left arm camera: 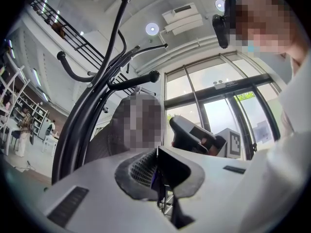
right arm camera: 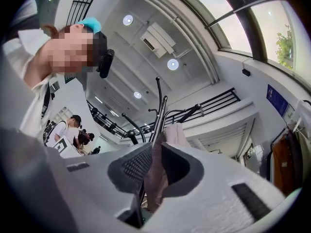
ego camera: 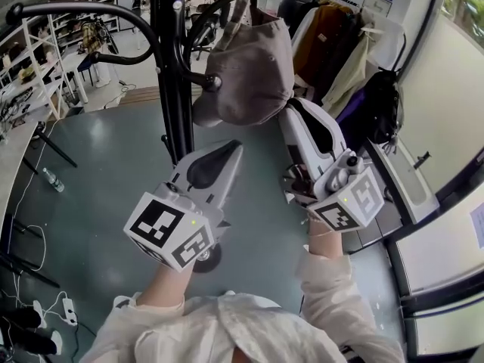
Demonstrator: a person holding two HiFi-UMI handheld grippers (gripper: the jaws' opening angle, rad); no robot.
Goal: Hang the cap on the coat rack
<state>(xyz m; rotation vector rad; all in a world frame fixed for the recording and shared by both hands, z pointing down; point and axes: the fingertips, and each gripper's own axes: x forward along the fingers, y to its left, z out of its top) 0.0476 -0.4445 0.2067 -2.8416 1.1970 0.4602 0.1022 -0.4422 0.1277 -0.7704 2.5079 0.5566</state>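
The cap point(ego camera: 249, 70) looks hung over a hook of the coat rack point(ego camera: 171, 74), yet the right gripper point(ego camera: 291, 112) pinches its fabric. Only letting go seems left. The left gripper point(ego camera: 227, 153) is clenched on nothing.

Grey-green floor point(ego camera: 91, 165) carries black coat rack point(ego camera: 172, 89); cap point(ego camera: 246, 74) draped at rack hook; bottle point(ego camera: 50, 178) on floor, left

Pretty bright everywhere: daylight floods through the big windows point(left arm camera: 218, 115) and blows them out, round ceiling lights point(right arm camera: 173, 64) glare a bit. Heavy fisheye warp, dark vignetted corners, closest stuff goes soft.
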